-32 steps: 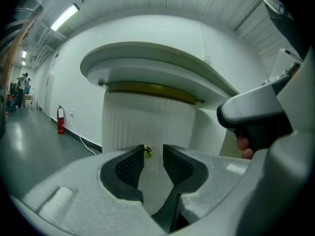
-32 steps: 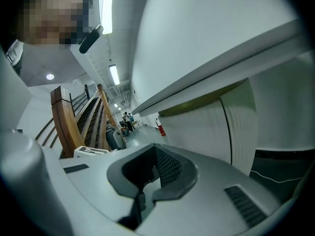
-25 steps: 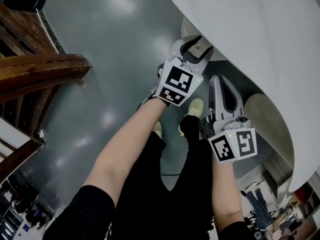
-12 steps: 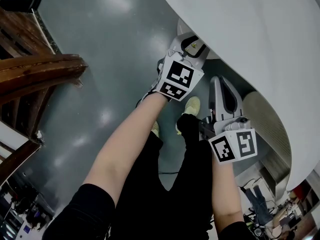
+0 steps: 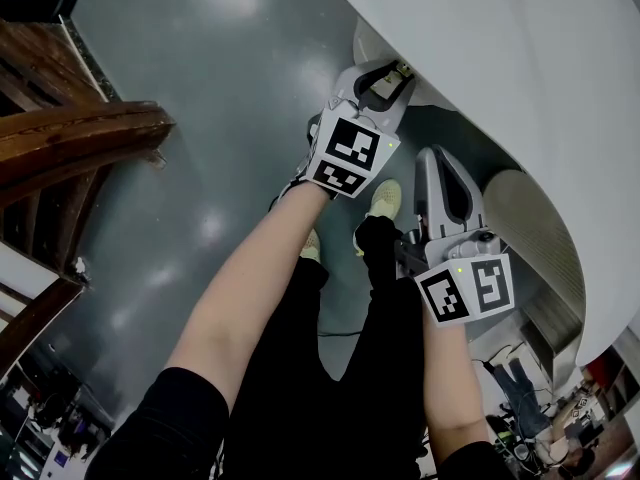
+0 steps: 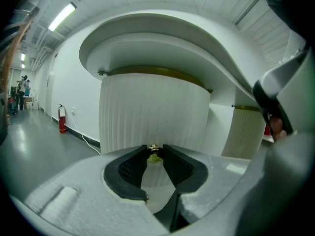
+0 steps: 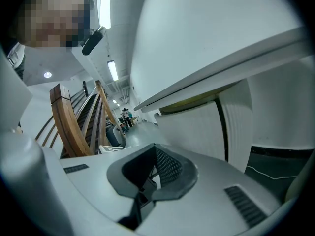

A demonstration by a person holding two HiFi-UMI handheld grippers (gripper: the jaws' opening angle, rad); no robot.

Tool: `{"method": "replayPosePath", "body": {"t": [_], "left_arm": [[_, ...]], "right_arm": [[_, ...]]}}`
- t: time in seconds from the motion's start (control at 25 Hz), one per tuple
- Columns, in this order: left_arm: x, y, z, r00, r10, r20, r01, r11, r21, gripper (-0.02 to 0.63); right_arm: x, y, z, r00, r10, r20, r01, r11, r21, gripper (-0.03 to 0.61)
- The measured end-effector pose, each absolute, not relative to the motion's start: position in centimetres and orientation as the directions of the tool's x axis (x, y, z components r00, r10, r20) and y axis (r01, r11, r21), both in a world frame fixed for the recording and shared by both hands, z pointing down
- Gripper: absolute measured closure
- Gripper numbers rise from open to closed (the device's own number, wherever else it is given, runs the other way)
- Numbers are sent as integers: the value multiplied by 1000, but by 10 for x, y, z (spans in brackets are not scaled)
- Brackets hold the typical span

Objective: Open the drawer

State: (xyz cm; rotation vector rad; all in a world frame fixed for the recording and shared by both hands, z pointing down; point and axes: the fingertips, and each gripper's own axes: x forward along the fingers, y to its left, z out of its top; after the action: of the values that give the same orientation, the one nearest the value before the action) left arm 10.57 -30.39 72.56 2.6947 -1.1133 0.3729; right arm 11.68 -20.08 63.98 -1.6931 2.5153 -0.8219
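The drawer front (image 6: 147, 112) is a white ribbed curved panel under a white counter (image 5: 520, 68). A small brass knob (image 6: 154, 155) sticks out of it. My left gripper (image 6: 154, 149) points at the panel and its two black pads are closed on the knob at their tips. In the head view the left gripper (image 5: 393, 74) reaches under the counter's edge, so the knob is barely seen there. My right gripper (image 5: 441, 158) hangs beside it, lower and nearer me, shut with nothing in it. In its own view the right gripper (image 7: 155, 149) points along the counter, away from the drawer.
A wooden stair rail (image 5: 70, 148) stands to the left across the glossy grey floor (image 5: 220, 88). A second ribbed panel (image 5: 540, 243) lies to the right under the counter. My legs and pale shoes (image 5: 385, 198) are below the grippers. A red fire extinguisher (image 6: 62, 119) stands by the far wall.
The left gripper's jaws have narrowed around the brass knob under the counter edge. Both hands have stayed almost in place.
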Motion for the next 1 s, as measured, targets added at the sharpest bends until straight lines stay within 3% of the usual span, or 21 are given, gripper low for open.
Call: {"method": "replayPosePath", "body": {"t": [1.0], "left_arm": [[22, -205, 736, 663, -639, 390, -718, -689, 92, 506]], "right_arm": [[70, -128, 615, -418, -853, 313, -865, 268, -424, 563]]}}
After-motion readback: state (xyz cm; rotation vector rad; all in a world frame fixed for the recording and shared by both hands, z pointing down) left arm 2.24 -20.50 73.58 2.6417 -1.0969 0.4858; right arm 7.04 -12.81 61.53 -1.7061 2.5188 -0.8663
